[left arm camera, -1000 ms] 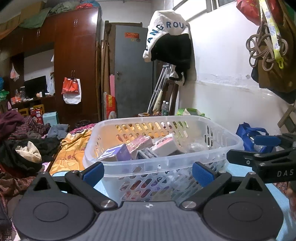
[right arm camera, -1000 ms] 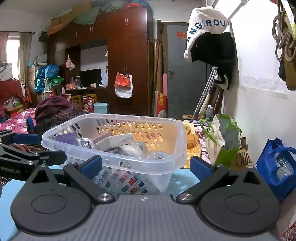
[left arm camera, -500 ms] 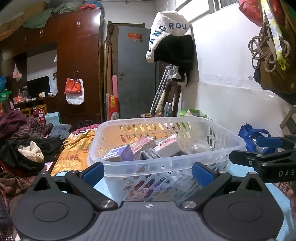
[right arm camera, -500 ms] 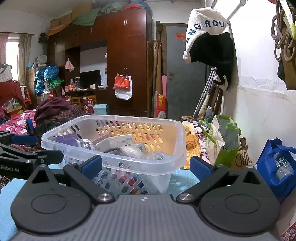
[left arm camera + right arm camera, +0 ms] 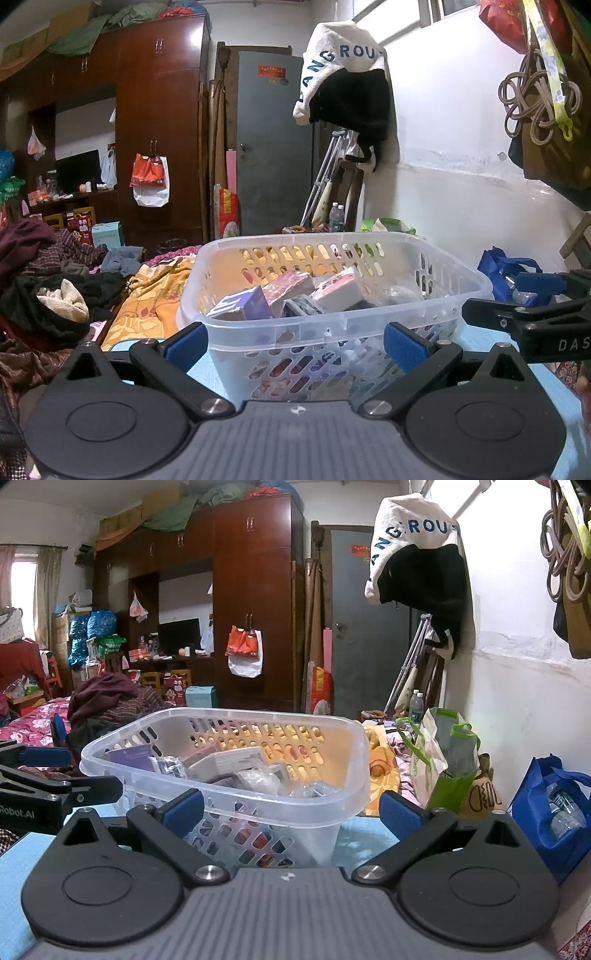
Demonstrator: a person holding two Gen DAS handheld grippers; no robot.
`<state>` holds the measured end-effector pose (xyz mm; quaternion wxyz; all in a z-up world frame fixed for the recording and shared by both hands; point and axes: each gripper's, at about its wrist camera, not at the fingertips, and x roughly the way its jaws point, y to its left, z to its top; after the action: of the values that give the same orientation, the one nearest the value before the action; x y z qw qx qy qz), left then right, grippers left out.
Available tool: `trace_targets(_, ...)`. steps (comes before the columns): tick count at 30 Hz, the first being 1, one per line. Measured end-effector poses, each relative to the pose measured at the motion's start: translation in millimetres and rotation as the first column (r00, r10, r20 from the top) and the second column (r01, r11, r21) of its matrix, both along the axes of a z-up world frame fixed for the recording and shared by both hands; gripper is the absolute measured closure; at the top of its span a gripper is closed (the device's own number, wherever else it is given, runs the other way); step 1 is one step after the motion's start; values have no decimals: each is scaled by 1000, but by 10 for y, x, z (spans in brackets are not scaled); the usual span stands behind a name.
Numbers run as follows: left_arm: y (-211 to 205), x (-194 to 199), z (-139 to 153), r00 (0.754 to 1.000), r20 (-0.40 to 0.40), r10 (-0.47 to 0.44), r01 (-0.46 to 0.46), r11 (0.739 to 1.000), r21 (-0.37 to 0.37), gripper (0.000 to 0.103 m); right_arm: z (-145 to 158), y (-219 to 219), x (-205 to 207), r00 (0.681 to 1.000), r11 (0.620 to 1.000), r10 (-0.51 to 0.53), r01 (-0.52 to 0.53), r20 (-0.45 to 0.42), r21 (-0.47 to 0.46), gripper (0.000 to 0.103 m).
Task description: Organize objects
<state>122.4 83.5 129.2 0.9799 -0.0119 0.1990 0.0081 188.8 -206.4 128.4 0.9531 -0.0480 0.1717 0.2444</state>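
A clear plastic basket [image 5: 332, 325] stands on the light blue table [image 5: 199, 369], holding a purple box [image 5: 243, 306], a pink pack [image 5: 291, 284], a white box [image 5: 338, 291] and several plastic packets [image 5: 258, 779]. My left gripper [image 5: 294, 346] is open just in front of the basket's near wall, nothing between its fingers. The right gripper [image 5: 291, 810] is open too, facing the basket's [image 5: 229, 797] right corner. Each gripper shows in the other's view: the right gripper [image 5: 517, 295] at the basket's right side, the left gripper [image 5: 55, 771] at its left side.
A blue bag [image 5: 554, 805] with a bottle and a green-and-white bag [image 5: 443, 768] stand right of the table by the white wall [image 5: 461, 206]. Piled clothes [image 5: 55, 295] and an orange blanket [image 5: 155, 302] lie on the bed beyond. Bags [image 5: 546, 110] hang overhead at right.
Both views have shifted only slightly; the basket sits a touch further right in the left wrist view. Both grippers stay open and the basket's contents have not moved.
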Motion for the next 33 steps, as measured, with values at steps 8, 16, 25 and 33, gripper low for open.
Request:
trace_targets(8, -8, 7, 8, 1000, 1, -1, 1, 1000, 1, 1, 4, 11, -7, 1000, 1000, -2, 2, 3, -3, 0)
trace_targets(16, -35, 6, 23, 1000, 0, -6, 6, 1000, 0, 1, 35, 13, -42, 1000, 1000, -4, 5, 13, -4, 0)
trace_targets(25, -62, 11, 27, 1000, -3, -7, 7, 1000, 1, 1, 44, 9, -44, 1000, 1000, -7, 7, 13, -3, 0)
trace_targets(33, -93, 9, 27, 1000, -3, -12, 12, 1000, 0, 1, 48, 1, -45, 1000, 1000, -6, 6, 12, -3, 0)
